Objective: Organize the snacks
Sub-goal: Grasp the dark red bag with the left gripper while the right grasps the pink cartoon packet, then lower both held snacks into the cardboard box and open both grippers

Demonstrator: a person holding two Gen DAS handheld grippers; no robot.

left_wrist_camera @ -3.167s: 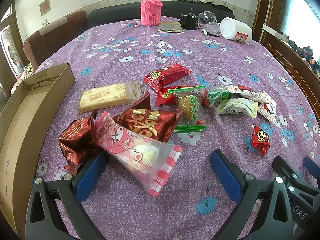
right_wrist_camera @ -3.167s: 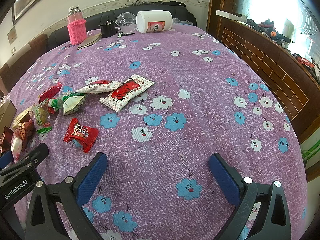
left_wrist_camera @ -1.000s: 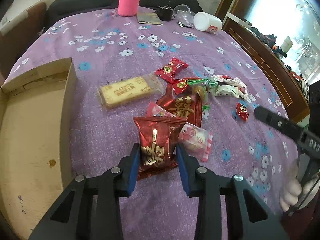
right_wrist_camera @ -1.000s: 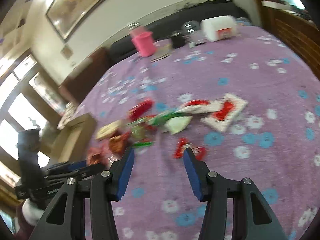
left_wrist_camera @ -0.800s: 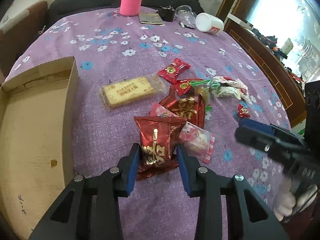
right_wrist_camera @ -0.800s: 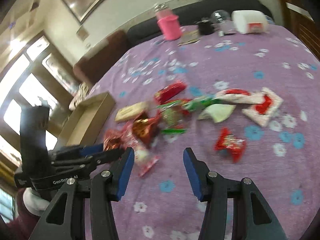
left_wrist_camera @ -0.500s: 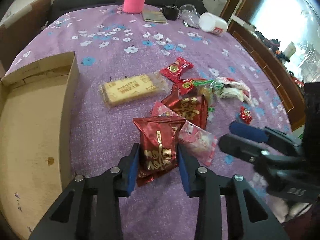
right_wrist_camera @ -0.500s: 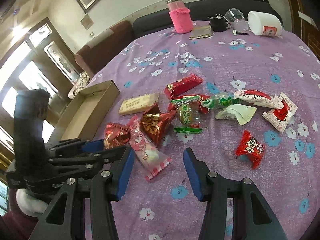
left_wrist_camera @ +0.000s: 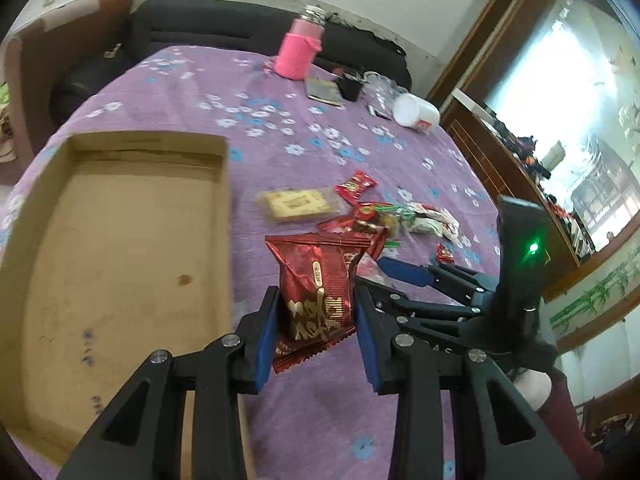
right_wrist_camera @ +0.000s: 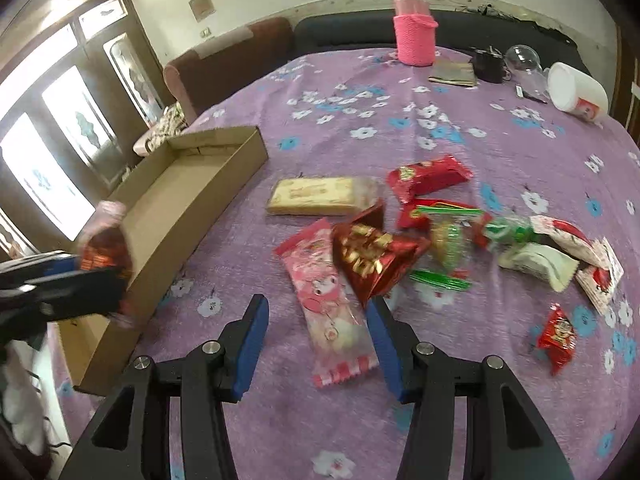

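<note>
Left gripper [left_wrist_camera: 316, 320] is clamping the dark red foil snack packet [left_wrist_camera: 318, 280] between its blue pads, jaws nearly closed on the lower half, packet standing roughly upright and off the cloth. Cardboard box [left_wrist_camera: 120, 240] is filling the left half of the left wrist view, its near wall just left of the packet, long axis running from bottom of frame toward upper centre. Judging the key relation: box is lying to the left of the held packet, so the drop calls for a leftward shift over that wall, then release. Right gripper [right_wrist_camera: 316, 344] is holding nothing, jaws wide apart, straddling the lower end of the pink cartoon-print packet [right_wrist_camera: 328, 300] at centre frame; that packet's long axis is running up-left to down-right, roughly along the fingers, so the pads are facing its long sides. Red-gold foil packet [right_wrist_camera: 372, 256] is touching it on the right; risk of pinching both. Remaining snacks are sitting scattered on the purple floral tablecloth [right_wrist_camera: 400, 120], centre to right.
</note>
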